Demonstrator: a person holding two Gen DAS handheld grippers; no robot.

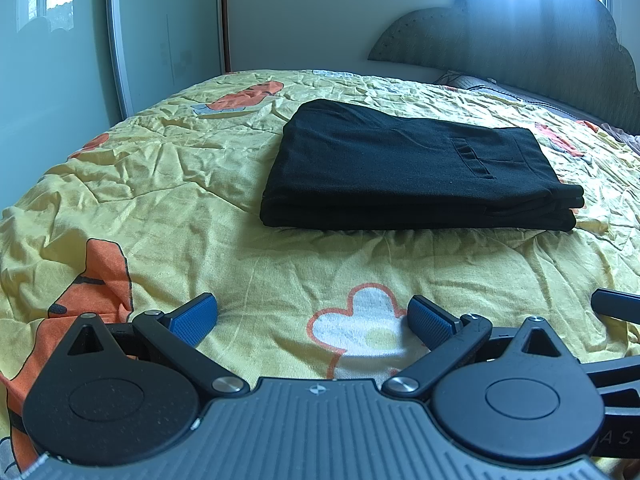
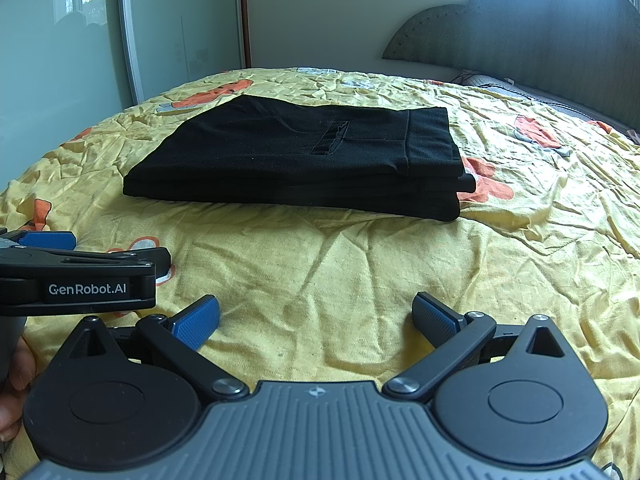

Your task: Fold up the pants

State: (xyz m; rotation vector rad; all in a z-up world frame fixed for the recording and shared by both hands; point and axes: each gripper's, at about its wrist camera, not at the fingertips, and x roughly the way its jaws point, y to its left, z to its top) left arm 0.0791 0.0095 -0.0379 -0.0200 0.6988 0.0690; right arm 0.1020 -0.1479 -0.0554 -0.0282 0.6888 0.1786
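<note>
Black pants (image 1: 408, 168) lie folded in a flat rectangular stack on the yellow bedspread (image 1: 180, 184), with a back pocket on top. They also show in the right wrist view (image 2: 304, 156). My left gripper (image 1: 312, 316) is open and empty, low over the bedspread, well short of the pants. My right gripper (image 2: 316, 316) is open and empty too, also short of the pants. The left gripper's body (image 2: 80, 280) shows at the left edge of the right wrist view.
The bedspread (image 2: 360, 272) is wrinkled, with orange and white cartoon prints. A padded headboard (image 1: 540, 40) stands at the far right below a bright window. A glass sliding wardrobe door (image 1: 60, 60) stands to the left of the bed.
</note>
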